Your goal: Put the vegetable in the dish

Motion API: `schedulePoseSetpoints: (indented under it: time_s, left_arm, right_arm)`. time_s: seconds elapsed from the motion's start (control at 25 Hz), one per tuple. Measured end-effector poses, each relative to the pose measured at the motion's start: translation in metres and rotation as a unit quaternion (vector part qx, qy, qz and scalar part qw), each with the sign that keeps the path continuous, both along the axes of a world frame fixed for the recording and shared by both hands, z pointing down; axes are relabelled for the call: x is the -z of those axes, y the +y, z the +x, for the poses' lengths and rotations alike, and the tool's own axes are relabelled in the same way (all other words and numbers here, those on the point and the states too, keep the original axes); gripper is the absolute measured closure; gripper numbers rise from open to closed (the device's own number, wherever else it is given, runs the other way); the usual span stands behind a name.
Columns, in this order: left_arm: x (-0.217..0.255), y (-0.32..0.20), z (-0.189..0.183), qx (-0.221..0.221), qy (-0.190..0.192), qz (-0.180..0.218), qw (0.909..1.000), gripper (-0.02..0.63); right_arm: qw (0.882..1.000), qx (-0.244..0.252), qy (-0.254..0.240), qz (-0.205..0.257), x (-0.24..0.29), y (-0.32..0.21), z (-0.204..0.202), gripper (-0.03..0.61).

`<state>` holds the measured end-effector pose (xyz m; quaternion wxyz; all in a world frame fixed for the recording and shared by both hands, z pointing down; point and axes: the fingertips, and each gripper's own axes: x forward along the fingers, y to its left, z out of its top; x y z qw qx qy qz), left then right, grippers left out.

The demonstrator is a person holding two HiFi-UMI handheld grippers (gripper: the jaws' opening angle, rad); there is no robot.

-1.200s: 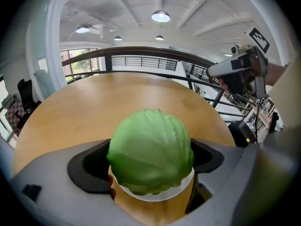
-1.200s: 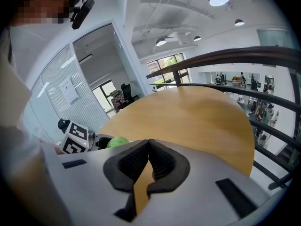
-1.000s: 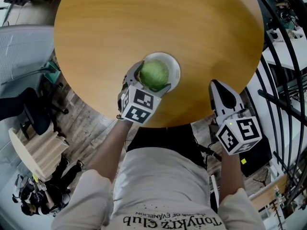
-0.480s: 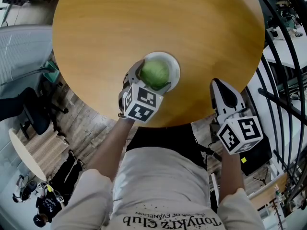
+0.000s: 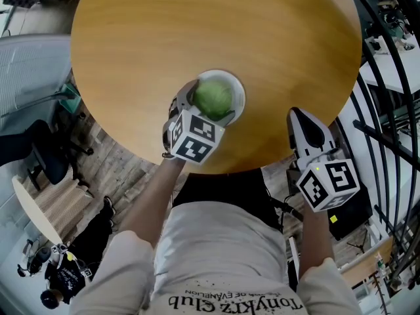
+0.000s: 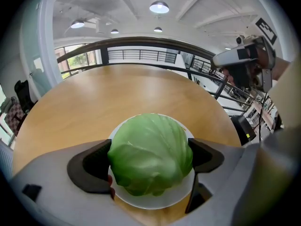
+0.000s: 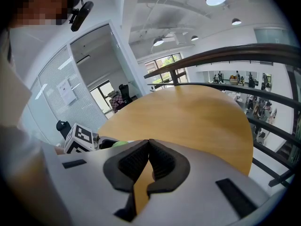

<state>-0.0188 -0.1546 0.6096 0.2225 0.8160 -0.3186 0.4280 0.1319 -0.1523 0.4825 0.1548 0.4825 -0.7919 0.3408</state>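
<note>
Green and round, the pale leafy cabbage head (image 6: 149, 147) could roll off the shallow white round dish (image 6: 155, 204) if the left gripper (image 5: 207, 107) lets go unevenly or a pad drags on it. The dish sits toward the near edge of the round wooden table (image 5: 197, 31), so a roll might reach the floor. The left jaws are clamped on the cabbage's sides, over the dish; whether it rests there, I can't tell. The right gripper (image 7: 149, 147), jaws together on nothing, hangs aside. The cabbage looks smooth, tightly wrapped, faintly veined.
</note>
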Motion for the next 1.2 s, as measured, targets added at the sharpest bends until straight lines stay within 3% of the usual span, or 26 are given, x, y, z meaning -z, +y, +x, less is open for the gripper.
schedulePoseSetpoints:
  time_s: [0.4,0.6,0.8,1.04,1.2]
  left_arm:
    - [0.000,0.002,-0.001,-0.005,0.009,-0.001,0.9999,0.115]
    - [0.008,-0.002,-0.002,-0.011,0.014,0.028,0.9995,0.115]
    - [0.028,-0.007,-0.002,0.013,0.056,0.037,0.9976,0.115]
    - [0.060,-0.009,-0.020,0.029,0.065,0.067,0.9953,0.115]
    - [0.084,-0.007,-0.027,0.066,0.106,0.065,0.9900,0.117]
  right_arm:
    - [1.000,0.004,-0.003,0.000,0.000,0.001,-0.002,0.555]
    - [1.000,0.009,-0.004,0.001,0.001,0.001,-0.003,0.554]
    - [1.000,0.012,-0.003,0.006,0.007,0.002,-0.002,0.554]
    - [1.000,0.021,0.000,0.019,0.021,0.002,-0.010,0.554]
    - [0.999,0.036,0.006,0.027,0.028,0.008,-0.021,0.554]
